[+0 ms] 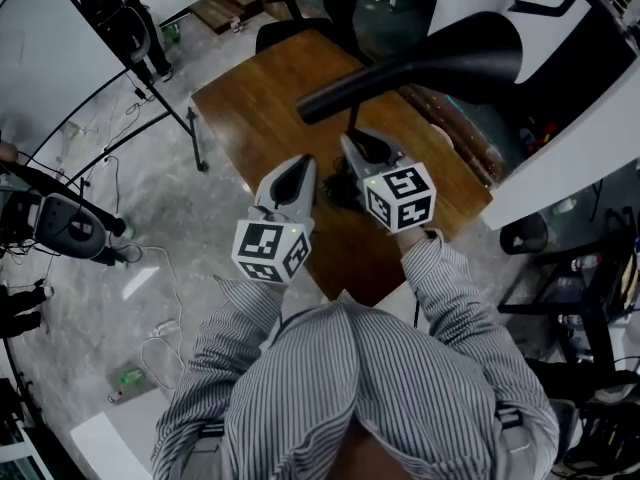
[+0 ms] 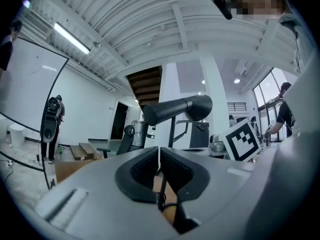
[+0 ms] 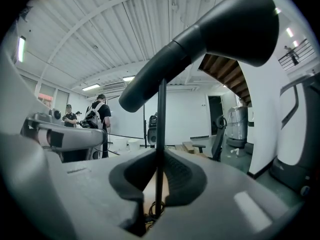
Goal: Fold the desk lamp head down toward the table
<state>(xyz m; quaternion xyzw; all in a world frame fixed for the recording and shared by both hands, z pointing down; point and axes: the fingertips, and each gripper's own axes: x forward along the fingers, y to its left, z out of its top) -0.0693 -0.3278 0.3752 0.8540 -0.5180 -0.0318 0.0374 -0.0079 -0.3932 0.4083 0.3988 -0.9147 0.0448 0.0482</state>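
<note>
Lamp head (image 1: 420,60) high above the desk (image 1: 262,108)
Right gripper (image 3: 159,158) jaws clamp the thin stem (image 3: 161,116) — left gripper (image 2: 159,156) jaws pressed together, empty.

Below me a brown wooden table (image 1: 250,108) stands on a pale, mottled floor (image 1: 150,228). A black chair (image 1: 290,30) sits at its far end, with wooden planks (image 1: 226,3) beyond. Cables (image 1: 160,343) trail across the floor. Overhead I see a white ribbed ceiling (image 2: 150,19) with a strip light (image 2: 72,38), white walls (image 3: 185,116) and tall windows (image 2: 264,91).
</note>
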